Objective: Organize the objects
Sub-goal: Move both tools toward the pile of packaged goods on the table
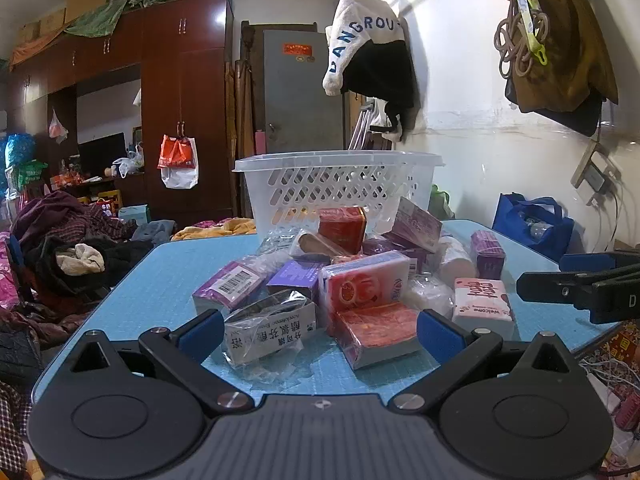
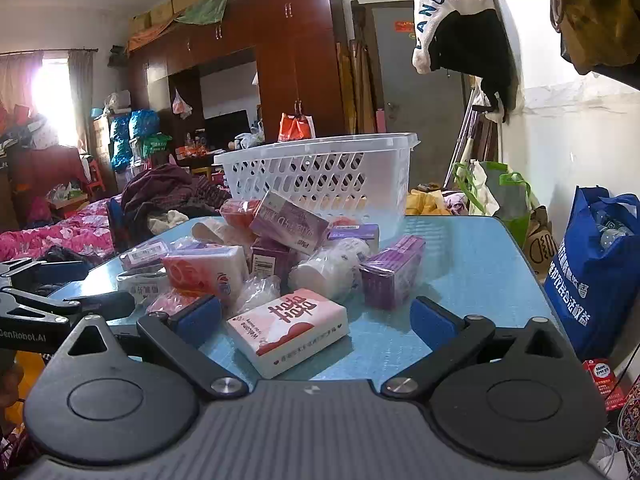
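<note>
Plastic-wrapped boxes (image 1: 320,280) heaped loose on blue table (image 1: 160,280), just before white basket (image 1: 336,184). Left gripper (image 1: 320,328) wide, empty; right gripper (image 2: 316,320) wide, empty, pink pack (image 2: 288,328) between fingers. Risks: slick wrap slipping from pads; pulling one box toppling heap; grippers side by side, may collide.

basket (image 1: 338,184) stands behind the heap of boxes (image 1: 352,280) on table (image 1: 160,280).

Wardrobe (image 1: 180,92), blue bag (image 2: 596,276), clothes heap (image 1: 68,248)
</note>
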